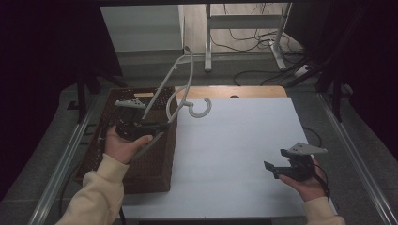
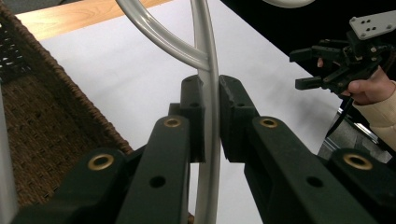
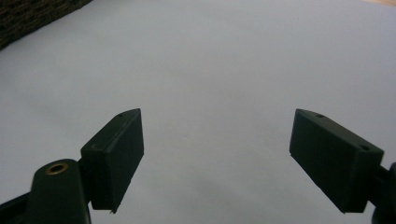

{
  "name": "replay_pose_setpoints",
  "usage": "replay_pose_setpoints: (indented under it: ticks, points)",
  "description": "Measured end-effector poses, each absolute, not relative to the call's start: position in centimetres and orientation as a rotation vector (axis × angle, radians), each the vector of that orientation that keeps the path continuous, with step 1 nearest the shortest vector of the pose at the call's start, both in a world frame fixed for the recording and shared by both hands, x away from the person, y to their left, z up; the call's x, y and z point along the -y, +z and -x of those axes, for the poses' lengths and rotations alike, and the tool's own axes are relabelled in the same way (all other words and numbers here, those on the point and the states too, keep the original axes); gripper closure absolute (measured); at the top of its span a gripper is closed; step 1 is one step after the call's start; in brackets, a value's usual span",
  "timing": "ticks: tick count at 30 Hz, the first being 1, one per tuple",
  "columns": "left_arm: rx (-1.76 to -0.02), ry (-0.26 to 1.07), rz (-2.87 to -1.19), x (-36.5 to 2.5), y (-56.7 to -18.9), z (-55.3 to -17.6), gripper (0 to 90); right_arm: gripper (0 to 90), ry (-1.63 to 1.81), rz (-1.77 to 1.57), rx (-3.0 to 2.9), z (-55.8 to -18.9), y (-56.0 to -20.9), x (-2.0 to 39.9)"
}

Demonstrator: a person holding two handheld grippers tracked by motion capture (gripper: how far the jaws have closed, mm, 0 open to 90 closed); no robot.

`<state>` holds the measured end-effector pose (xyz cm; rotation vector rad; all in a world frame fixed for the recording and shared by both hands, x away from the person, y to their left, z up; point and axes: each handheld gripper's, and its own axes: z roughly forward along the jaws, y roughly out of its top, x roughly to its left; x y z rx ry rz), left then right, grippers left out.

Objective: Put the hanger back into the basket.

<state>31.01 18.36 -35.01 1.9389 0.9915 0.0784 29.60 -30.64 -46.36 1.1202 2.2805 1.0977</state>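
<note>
Left gripper pinches the grey hanger above the wicker basket; right gripper spread over white tabletop, cables on floor behind.

Pale grey plastic clothes hanger, tilted upright over the wicker basket's right edge.

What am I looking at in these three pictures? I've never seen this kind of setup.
A person stands at a table with a hand-held two-jaw gripper in each hand. The high view looks down from above; the other two pictures come from cameras riding on each gripper, looking along its black jaws. On the table lies a white sheet, with a brown wicker basket at its left. The left gripper is shut on a grey plastic hanger, lifted above the basket's edge. The right gripper is open and holds nothing, hovering over the sheet.
</note>
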Motion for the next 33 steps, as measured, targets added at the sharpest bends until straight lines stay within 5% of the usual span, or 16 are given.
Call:
replay_pose_setpoints:
  ticks: [33]
  points:
    - [-1.045,0.085,-1.975,-23.4,-36.8,-30.9,81.7,17.5,1.094,-1.141,-2.250,-29.1,-46.1,31.3]
